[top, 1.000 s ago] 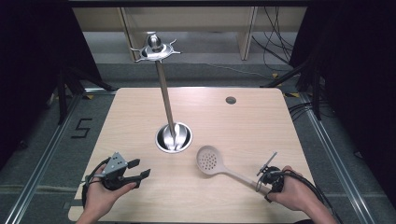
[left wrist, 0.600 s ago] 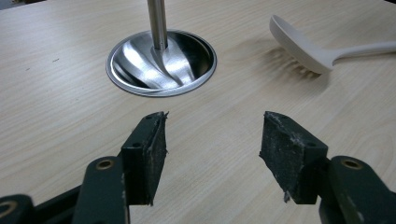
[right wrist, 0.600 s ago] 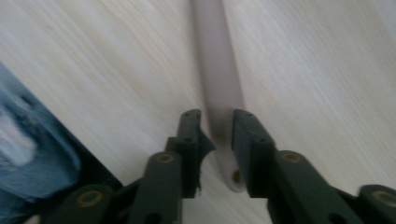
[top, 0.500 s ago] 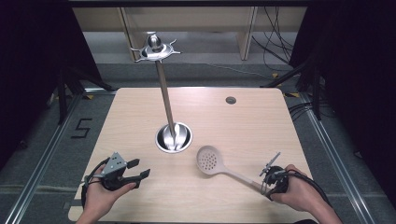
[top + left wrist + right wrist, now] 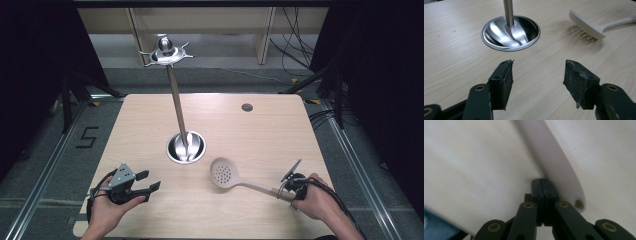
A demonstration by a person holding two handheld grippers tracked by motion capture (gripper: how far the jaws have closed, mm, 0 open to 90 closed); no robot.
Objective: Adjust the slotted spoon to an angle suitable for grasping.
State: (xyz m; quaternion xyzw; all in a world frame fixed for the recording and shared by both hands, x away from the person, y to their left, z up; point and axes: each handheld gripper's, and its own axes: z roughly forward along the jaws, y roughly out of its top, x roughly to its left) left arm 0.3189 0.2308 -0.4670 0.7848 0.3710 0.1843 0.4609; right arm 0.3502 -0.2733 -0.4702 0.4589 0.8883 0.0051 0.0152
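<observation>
A white slotted spoon (image 5: 222,172) lies on the wooden table (image 5: 260,135), handle pointing to the near right. My right gripper (image 5: 288,191) is down at the handle's end with its jaws shut on each other. In the right gripper view the spoon handle (image 5: 559,165) runs beside the closed right gripper (image 5: 542,182), not between the jaws. My left gripper (image 5: 149,180) rests near the front left, open, with nothing between its pads (image 5: 504,80). The left gripper (image 5: 537,72) faces the steel stand base (image 5: 510,32) and the spoon head (image 5: 586,23).
A steel utensil stand rises from a round base (image 5: 186,147) at mid-table, its pole (image 5: 176,100) ending in a hooked top (image 5: 166,52). A small dark hole (image 5: 247,107) sits at the back right. Cables trail from both grippers off the front edge.
My right hand has shifted slightly to the right at the spoon's handle end. The spoon head and the left gripper stay where they were.
</observation>
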